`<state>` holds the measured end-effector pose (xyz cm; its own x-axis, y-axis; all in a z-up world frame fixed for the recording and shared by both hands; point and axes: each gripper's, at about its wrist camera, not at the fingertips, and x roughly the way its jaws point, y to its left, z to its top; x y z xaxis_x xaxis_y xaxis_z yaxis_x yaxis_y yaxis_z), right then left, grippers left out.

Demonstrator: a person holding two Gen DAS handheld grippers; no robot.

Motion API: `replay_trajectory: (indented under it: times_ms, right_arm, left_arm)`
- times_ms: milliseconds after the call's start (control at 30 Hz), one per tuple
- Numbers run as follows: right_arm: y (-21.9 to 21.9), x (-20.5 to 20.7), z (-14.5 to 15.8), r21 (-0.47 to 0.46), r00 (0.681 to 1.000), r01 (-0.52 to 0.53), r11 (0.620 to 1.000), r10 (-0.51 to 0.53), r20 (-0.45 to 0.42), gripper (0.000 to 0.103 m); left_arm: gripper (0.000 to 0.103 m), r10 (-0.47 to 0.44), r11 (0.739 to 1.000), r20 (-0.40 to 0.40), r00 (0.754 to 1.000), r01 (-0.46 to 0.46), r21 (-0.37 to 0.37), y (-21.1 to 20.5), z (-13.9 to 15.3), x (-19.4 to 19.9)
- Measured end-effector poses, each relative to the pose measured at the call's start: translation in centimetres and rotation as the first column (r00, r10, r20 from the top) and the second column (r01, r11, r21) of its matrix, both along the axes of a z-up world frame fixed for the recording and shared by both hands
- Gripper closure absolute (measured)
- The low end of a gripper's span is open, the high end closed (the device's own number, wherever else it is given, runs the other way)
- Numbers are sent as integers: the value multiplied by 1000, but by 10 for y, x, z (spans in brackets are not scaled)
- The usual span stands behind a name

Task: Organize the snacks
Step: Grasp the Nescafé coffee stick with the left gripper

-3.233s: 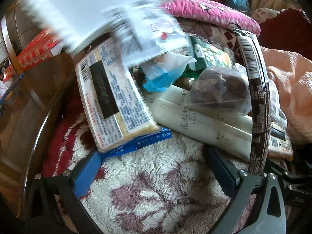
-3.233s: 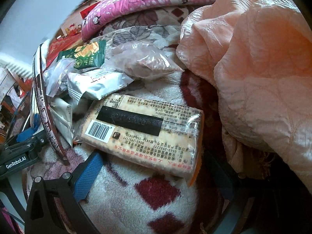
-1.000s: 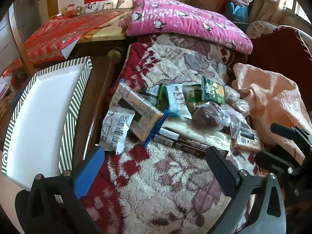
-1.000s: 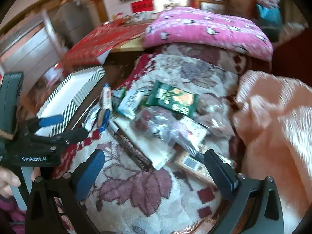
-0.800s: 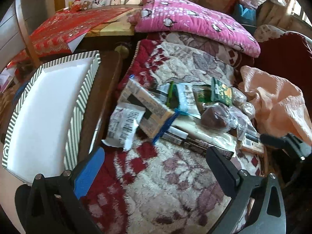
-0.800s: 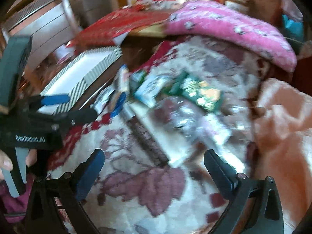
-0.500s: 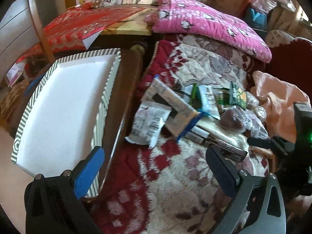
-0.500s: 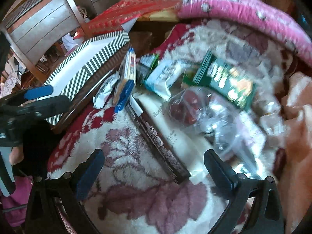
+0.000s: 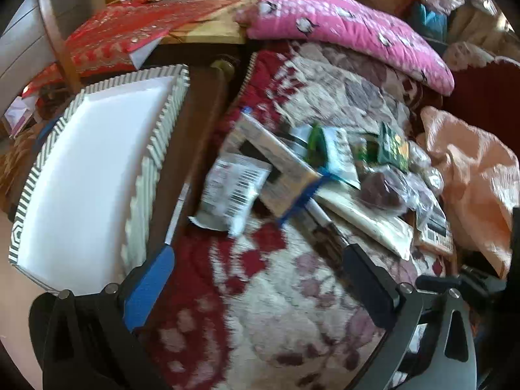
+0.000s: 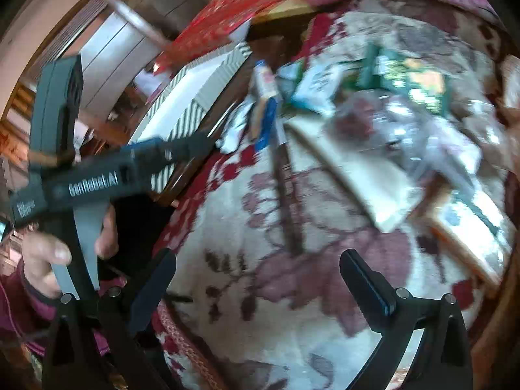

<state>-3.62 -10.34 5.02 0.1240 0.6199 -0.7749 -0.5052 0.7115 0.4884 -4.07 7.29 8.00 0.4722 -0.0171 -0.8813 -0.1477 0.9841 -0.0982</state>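
Observation:
A pile of snack packets lies on a red and cream fleece blanket (image 9: pixel 260 308): a silver barcoded packet (image 9: pixel 230 191), a long cracker pack (image 9: pixel 276 165), a green bag (image 9: pixel 393 144), a clear bag of dark pieces (image 9: pixel 383 191) and a cream flat pack (image 9: pixel 360 217). A white tray with a striped rim (image 9: pixel 87 175) stands to the left. My left gripper (image 9: pixel 256 282) is open and empty, held back from the pile. My right gripper (image 10: pixel 256 279) is open and empty over the blanket; the pile (image 10: pixel 373 113) is blurred ahead.
A dark wooden rail (image 9: pixel 191 149) runs between tray and blanket. A pink quilted pillow (image 9: pixel 341 29) lies behind the pile, a peach blanket (image 9: pixel 471 178) at the right. The left gripper's body and the hand holding it (image 10: pixel 81 185) fill the right wrist view's left side.
Both grippers have pulled back and swung left. The tray now fills more of the left wrist view. The silver packet lies off the pile at its left edge.

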Motion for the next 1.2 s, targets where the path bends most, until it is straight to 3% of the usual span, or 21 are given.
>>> replay_trajectory:
  times_ms: [200, 300, 500, 567, 667, 833, 933, 1200]
  right_arm:
    - [-26, -1, 18, -37, 998, 35, 999, -33, 61, 1]
    - [-41, -2, 23, -42, 995, 66, 997, -62, 79, 1]
    - [-70, 3, 26, -48, 986, 144, 988, -139, 95, 1]
    - [-75, 8, 24, -60, 984, 159, 985, -153, 92, 1]
    - [-78, 13, 21, -113, 982, 163, 980, -150, 111, 1]
    - [-87, 32, 8, -202, 970, 202, 958, -167, 176, 1]
    - [-90, 38, 5, -153, 973, 216, 964, -199, 118, 1]
    - [-53, 42, 23, -150, 976, 148, 978, -120, 181, 1]
  left_arm:
    - [0, 5, 999, -36, 999, -6, -36, -26, -15, 19]
    - [4, 21, 997, -99, 995, -28, -70, -34, -30, 31]
    - [34, -8, 995, -168, 986, -9, -96, -48, -52, 45]
    - [38, -16, 997, -169, 985, 2, -79, -50, -55, 47]
    - [53, -24, 998, -159, 987, 14, -66, -47, -54, 44]
    - [89, -25, 997, -164, 986, 13, -70, -32, -53, 38]
    - [94, -28, 994, -168, 985, 10, -109, -21, -52, 34]
    - [95, -60, 992, -162, 985, 42, -115, -21, -48, 23]
